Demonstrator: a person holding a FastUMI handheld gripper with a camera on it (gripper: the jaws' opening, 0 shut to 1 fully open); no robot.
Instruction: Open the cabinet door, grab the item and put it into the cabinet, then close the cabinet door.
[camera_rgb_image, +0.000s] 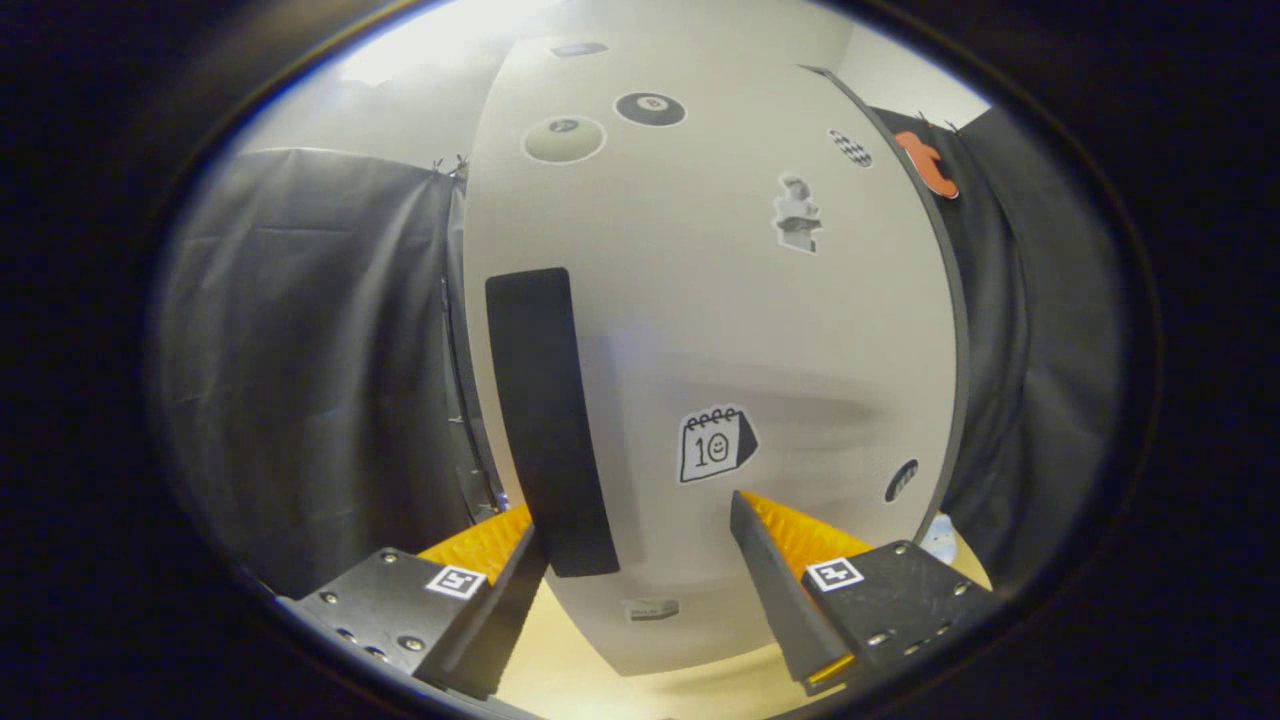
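A white cabinet door (720, 300) with several stickers stands close ahead of me, its face turned toward the camera. A tall black handle (545, 420) runs down the door's left side. My gripper (635, 515) is open, its fingers spread wide in front of the door's lower part. The handle's lower end sits just inside the left finger (500, 560), touching or nearly touching it. The right finger (780, 560) stands well apart from the handle, below a calendar sticker (715, 445). Nothing is held between the fingers. The item is hidden.
The cabinet stands on a pale tabletop (560, 670) under the fingers. Black cloth (320, 350) hangs to the left of the cabinet and more of the cloth (1040, 350) to the right. A dark edge (955, 330) runs down the door's right side.
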